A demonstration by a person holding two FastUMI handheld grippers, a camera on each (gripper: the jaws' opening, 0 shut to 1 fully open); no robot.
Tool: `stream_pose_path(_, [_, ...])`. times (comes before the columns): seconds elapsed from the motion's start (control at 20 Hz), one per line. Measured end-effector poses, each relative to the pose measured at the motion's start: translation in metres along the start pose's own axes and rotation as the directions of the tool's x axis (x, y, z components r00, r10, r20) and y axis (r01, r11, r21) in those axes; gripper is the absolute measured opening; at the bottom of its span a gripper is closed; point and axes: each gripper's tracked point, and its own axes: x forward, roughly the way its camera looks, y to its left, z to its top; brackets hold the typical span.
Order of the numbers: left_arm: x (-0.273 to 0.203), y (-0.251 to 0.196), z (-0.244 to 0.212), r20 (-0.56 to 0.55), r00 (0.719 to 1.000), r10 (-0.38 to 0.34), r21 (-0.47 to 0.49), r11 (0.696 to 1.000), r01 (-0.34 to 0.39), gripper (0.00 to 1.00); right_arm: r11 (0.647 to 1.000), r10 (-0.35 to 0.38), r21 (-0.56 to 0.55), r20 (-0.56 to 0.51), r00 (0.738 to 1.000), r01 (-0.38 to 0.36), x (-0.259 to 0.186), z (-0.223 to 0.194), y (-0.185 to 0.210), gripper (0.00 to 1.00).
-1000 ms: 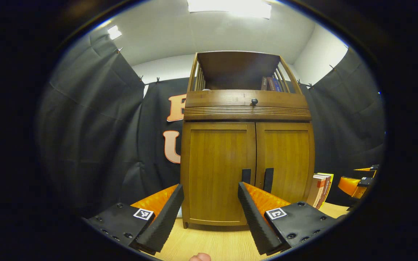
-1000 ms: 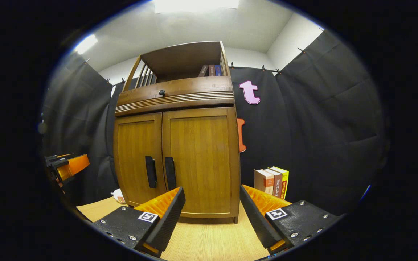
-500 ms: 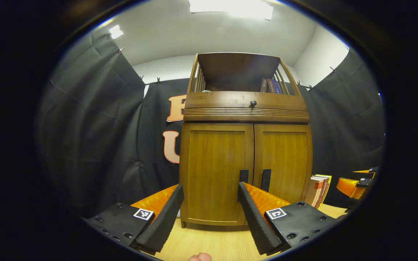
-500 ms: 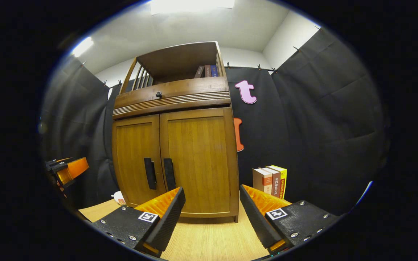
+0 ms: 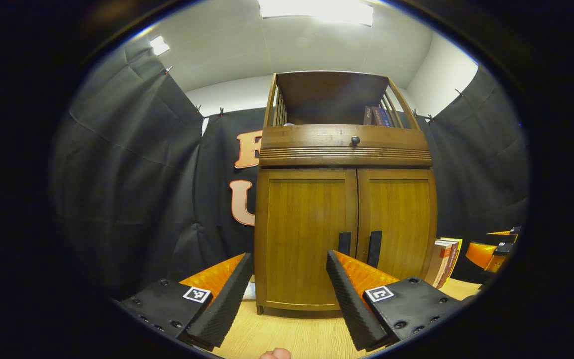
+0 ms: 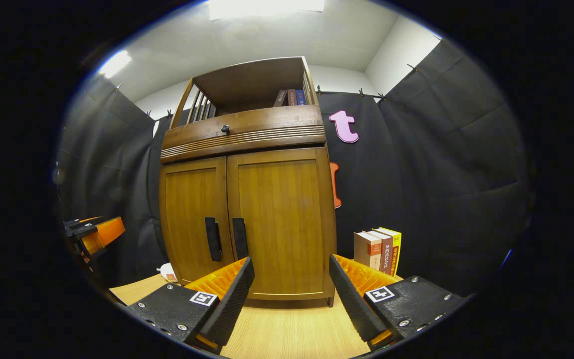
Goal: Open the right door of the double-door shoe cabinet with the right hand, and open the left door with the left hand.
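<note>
Shoe cabinet (image 6: pixel 247 219) upright on tabletop (image 6: pixel 287 334), at twelve o'clock from both grippers. Drawer (image 6: pixel 242 132) above two closed doors, open shelf on top holding books (image 6: pixel 289 97). Standing books (image 6: pixel 379 249) on tabletop at cabinet's three o'clock.

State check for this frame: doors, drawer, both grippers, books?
Right door: shut.
Left door: shut.
Drawer: shut.
Left gripper: open, holding nothing.
Right gripper: open, holding nothing.
Books beside cabinet: upright.
Books on top shelf: standing, the leftmost leaning.
</note>
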Motion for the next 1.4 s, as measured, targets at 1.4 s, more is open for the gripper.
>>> stream_pose_path(1.4, [-0.018, 0.019, 0.005, 0.028, 0.999, 0.02, 0.001, 1.0, -0.02, 0.96, 0.986, 0.142, -0.07, -0.086, 0.986, -0.148, 0.218, -0.041, 0.135, 0.88])
